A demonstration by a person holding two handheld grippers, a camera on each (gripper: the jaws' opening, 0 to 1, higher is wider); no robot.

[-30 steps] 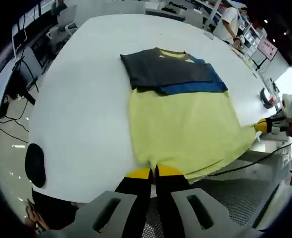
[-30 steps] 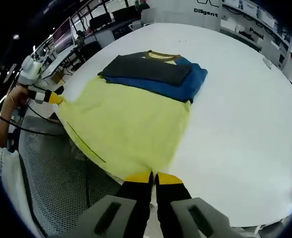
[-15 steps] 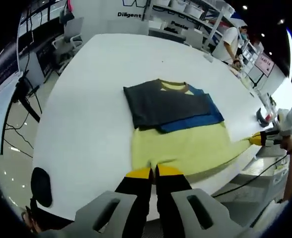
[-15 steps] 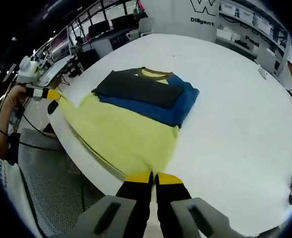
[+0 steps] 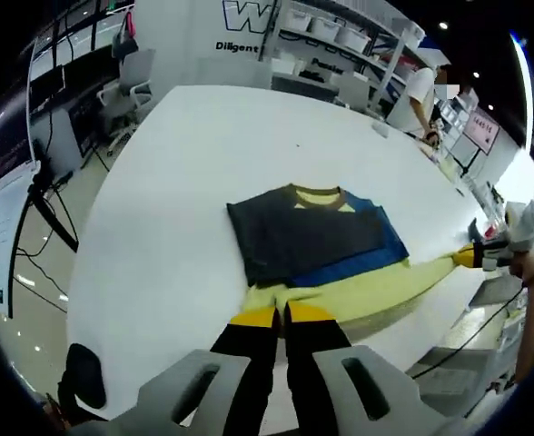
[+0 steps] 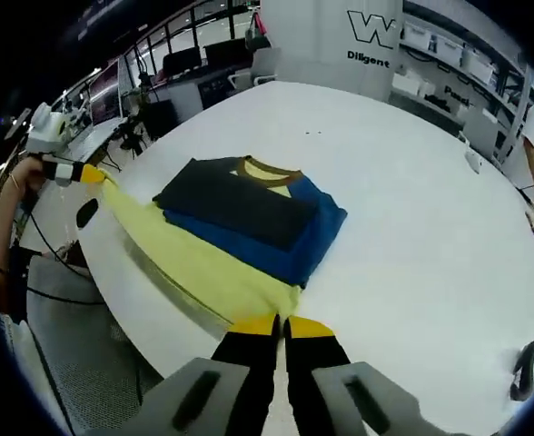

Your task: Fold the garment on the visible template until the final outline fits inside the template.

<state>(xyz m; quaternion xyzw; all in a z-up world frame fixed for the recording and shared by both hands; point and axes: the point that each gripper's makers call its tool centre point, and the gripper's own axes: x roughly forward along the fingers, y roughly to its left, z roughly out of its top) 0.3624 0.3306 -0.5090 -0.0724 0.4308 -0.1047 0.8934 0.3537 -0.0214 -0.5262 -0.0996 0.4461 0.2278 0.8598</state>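
Left gripper view: left gripper point(image 5: 281, 315) at bottom centre, yellow-tipped jaws pressed together, pinching the near hem corner of the garment point(image 5: 314, 238). Garment lies mid-frame on the white worktop point(image 5: 167, 182); its dark grey and blue upper part is folded inward, collar toward the top of frame, and the yellow lower part stretches as a narrow band toward the right edge. Right gripper point(image 5: 469, 256) at far right, held by a hand point(image 5: 524, 263), jaws closed on the other hem corner. A black object point(image 5: 83, 384) sits on the worktop at lower left; what it is cannot be told. A person point(image 5: 419, 87) stands at upper right near shelving

Right gripper view: right gripper point(image 6: 281, 323) at bottom centre, jaws shut, nipping the yellow hem of the garment point(image 6: 249, 213). Garment is centre-left on the worktop point(image 6: 412, 200), grey panel on top of blue, yellow fabric drawn taut toward the left edge of frame. Left gripper point(image 6: 93, 174) at left edge, closed on the far hem corner, carried by a hand and forearm point(image 6: 8, 204). Dark object point(image 6: 524, 368) at lower right of the worktop, too small to identify
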